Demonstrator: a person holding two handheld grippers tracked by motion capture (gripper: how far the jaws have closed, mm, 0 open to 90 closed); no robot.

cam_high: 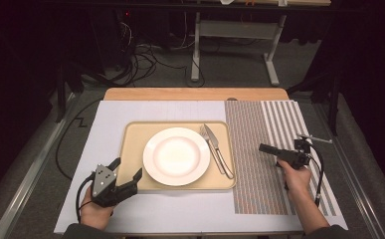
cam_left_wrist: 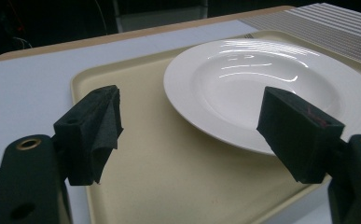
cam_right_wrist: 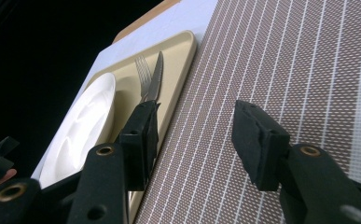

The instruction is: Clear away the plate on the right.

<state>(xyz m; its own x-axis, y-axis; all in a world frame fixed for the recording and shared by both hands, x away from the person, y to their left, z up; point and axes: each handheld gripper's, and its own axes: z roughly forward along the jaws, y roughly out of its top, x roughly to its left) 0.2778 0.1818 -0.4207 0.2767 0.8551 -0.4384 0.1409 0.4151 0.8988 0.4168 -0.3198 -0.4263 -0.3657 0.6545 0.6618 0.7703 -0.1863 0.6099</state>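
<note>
While the left gripper (cam_high: 129, 171) hovers at the lower left of the frame with fingers apart over the tray (cam_high: 130, 149) corner, just beside the white plate (cam_high: 176, 156), the right gripper (cam_high: 267, 148) sits mid-right over the striped mat (cam_high: 259, 189), fingers apart and empty; fork (cam_high: 206, 137) and knife (cam_high: 214, 142) lie right of the plate
</note>
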